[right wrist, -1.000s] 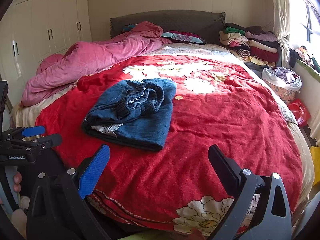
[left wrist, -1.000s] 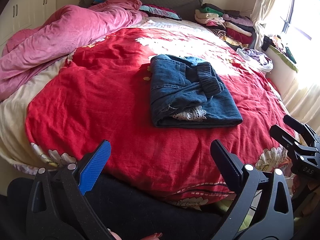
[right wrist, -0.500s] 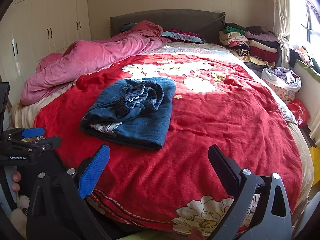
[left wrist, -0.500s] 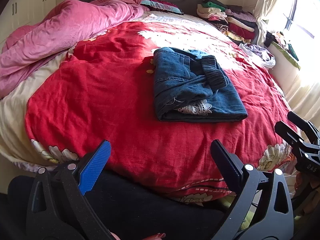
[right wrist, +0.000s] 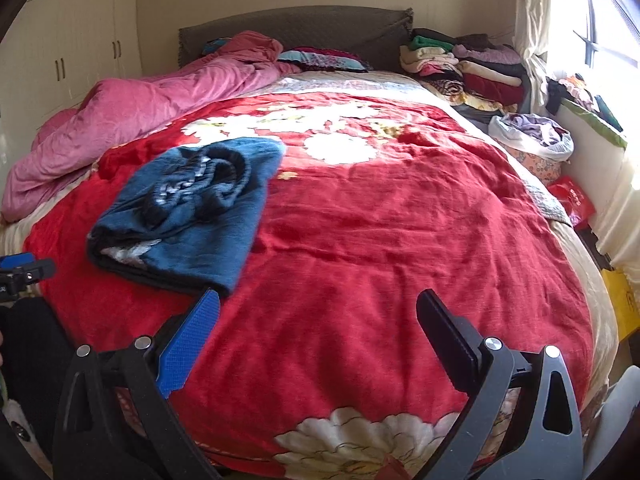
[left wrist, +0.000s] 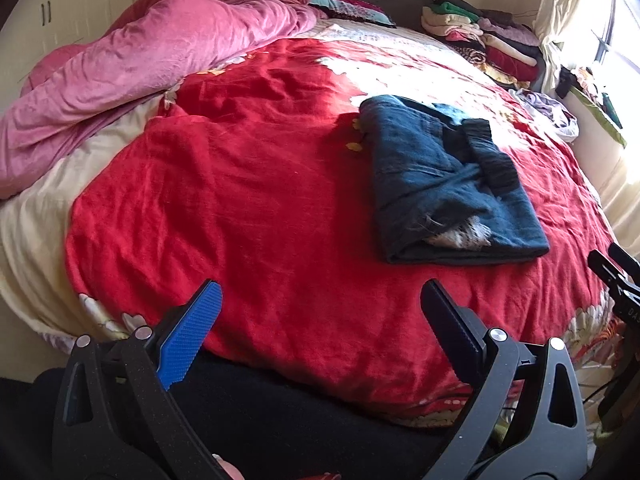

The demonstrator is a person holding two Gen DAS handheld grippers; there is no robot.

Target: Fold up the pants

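Note:
The blue denim pants [left wrist: 444,184] lie folded into a compact stack on the red floral blanket [left wrist: 260,184], with a dark ribbed waistband on top and white lace at the near edge. They also show in the right wrist view [right wrist: 188,212]. My left gripper [left wrist: 320,296] is open and empty, at the bed's near edge, short of the pants. My right gripper [right wrist: 318,308] is open and empty, over the blanket to the right of the pants. The right gripper's tips show at the far right of the left wrist view [left wrist: 612,268].
A pink duvet [left wrist: 132,64] is heaped along the left side of the bed. Folded clothes [right wrist: 468,68] are stacked by the headboard at the right. A bag of laundry [right wrist: 532,136] and a windowsill lie to the right of the bed.
Both views have shifted a little. The pants sit further right in the left view and further left in the right view. Both grippers stay open and empty.

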